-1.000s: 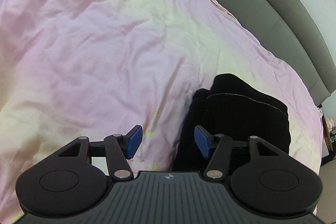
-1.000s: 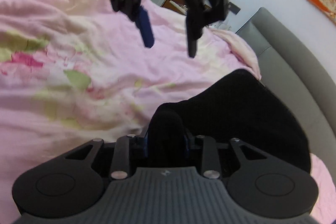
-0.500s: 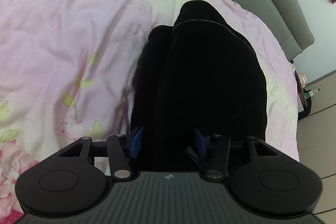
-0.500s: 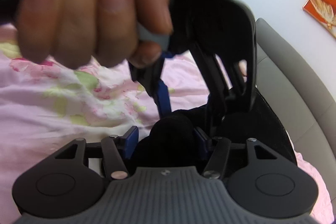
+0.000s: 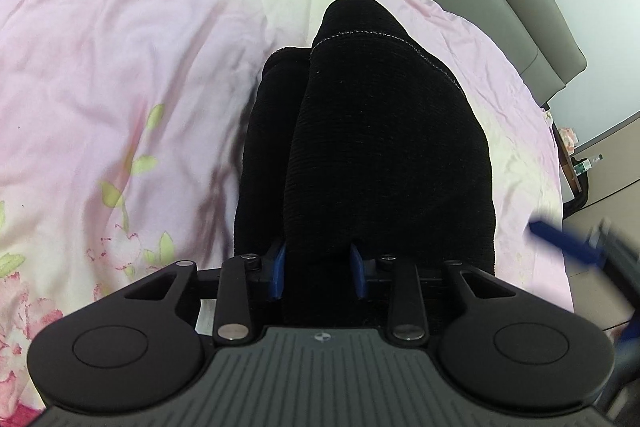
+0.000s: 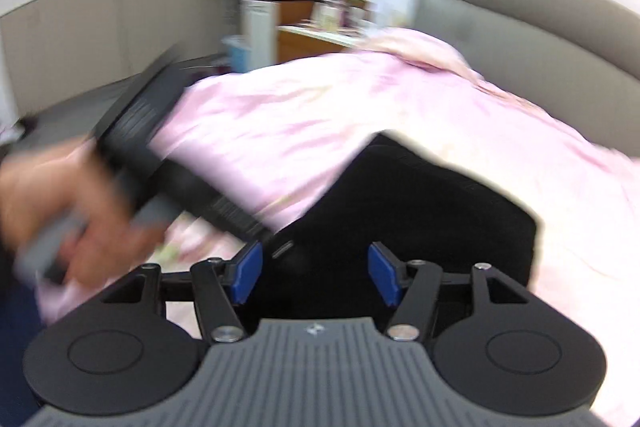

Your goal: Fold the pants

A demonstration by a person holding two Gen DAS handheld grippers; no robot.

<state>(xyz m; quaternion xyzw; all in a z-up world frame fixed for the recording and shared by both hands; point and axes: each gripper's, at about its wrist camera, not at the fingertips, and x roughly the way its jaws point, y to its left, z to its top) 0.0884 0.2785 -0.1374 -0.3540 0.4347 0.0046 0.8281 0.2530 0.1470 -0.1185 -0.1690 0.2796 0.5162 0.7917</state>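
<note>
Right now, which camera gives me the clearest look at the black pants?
The left wrist view. It is sharp and shows the black pants folded on the pink bedding, with the left gripper closed on their near edge. The right wrist view is motion-blurred, with the pants only a dark shape beyond the open right gripper.

My left wrist camera looking steeply down, close over black pants (image 5: 372, 147), my right facing across the bed (image 6: 320, 99), both sharing them.

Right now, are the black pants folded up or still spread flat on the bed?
Folded. The black pants lie as a narrow, layered bundle on the pink duvet, one thick layer overlapping another, with the left gripper closed on the near end.
</note>
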